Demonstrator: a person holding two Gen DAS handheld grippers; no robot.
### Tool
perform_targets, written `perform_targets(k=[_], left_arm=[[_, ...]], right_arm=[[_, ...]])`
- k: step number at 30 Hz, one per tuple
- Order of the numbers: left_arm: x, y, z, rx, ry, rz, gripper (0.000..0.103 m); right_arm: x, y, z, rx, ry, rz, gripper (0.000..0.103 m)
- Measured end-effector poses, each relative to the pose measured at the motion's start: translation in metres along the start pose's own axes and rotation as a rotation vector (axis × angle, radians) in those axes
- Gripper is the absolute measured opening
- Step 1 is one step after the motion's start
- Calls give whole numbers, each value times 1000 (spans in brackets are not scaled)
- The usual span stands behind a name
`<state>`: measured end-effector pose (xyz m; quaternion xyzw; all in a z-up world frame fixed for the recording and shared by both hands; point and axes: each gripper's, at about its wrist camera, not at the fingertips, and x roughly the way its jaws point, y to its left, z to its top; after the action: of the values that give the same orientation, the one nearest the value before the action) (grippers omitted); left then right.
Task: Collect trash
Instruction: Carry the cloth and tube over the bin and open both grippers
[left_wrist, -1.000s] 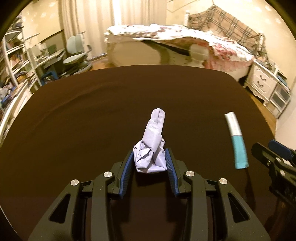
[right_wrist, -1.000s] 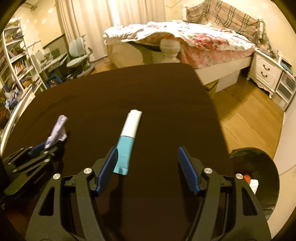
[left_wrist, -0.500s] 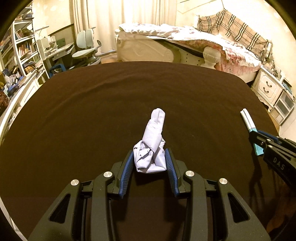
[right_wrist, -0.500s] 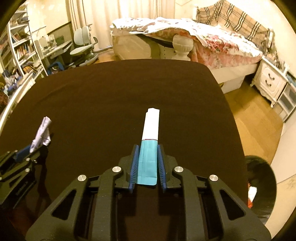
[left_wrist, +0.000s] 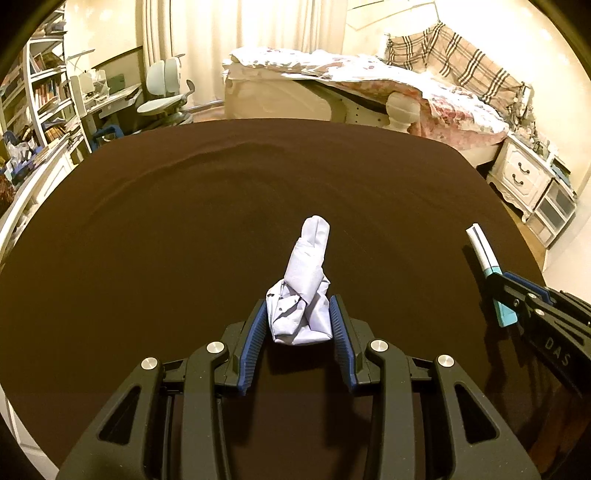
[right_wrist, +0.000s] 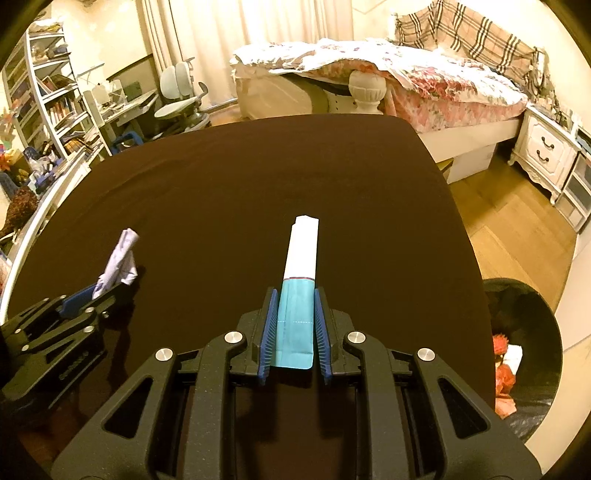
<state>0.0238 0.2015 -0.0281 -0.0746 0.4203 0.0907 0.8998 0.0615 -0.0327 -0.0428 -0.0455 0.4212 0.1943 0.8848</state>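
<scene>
My left tongs (left_wrist: 298, 325) are clenched on a crumpled pale-lilac tissue wad (left_wrist: 303, 295), gripping only its lower, bulkier part; the twisted upper end stands free above the pads. My right tongs (right_wrist: 294, 328) are clenched on a flat teal-and-white sachet (right_wrist: 298, 295), held by its teal end, with the white end projecting forward past the fingertips. Both items appear lifted just above the dark bench (right_wrist: 258, 177), near its near edge. A black-lined trash bin (right_wrist: 524, 350) sits on the floor off the bench's right edge, already holding some red and white waste.

Hazards, as I judge them:

- Tissue wad: soft and compressible. It may slip out during a fast swing, because the pads hold loose folds rather than a firm core.
- Sachet: thin and smooth. Its long unsupported end may pivot between the pads.
- Crossing: the left tongs must travel across toward the bin. The two tools may collide if both move together.
- Release: early opening would drop an item on the floor beside the bin.
</scene>
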Motion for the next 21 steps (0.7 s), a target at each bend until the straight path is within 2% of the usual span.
perform_targets(k=[21], left_arm=[[-30,-45,-34,39,-30,-65,37]], right_arm=[[-51,-18,-49,17,-36,-3,20]])
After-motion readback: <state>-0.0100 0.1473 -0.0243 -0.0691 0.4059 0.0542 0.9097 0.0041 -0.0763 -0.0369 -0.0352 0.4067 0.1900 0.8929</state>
